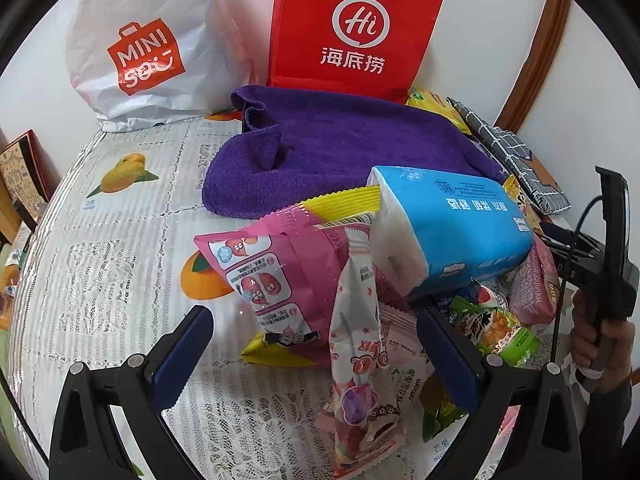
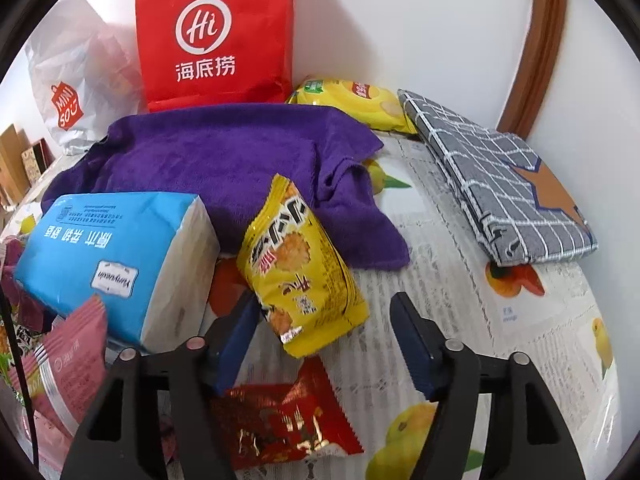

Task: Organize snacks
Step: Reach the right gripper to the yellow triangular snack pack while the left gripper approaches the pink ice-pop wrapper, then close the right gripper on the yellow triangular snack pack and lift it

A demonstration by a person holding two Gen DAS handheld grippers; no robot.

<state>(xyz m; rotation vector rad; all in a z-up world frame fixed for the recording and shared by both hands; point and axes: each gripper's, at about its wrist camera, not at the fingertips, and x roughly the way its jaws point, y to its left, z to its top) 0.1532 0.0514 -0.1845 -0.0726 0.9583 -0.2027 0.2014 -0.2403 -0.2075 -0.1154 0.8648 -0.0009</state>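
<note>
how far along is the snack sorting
Done: nothing looks sorted; packets lie heaped around the blue tissue pack. In hand: nothing; the right gripper is open around the yellow cracker packet, and the left gripper is open over the pink packet. Left: nearly everything.

Green snack packet (image 1: 506,330) partly hidden behind a gripper finger, red foil packet (image 2: 280,420) partly covered by the right gripper's frame, yellow chip bag (image 2: 356,104) half concealed by purple towel (image 2: 224,168), print on blue tissue pack (image 1: 460,220) too small to be read.
</note>
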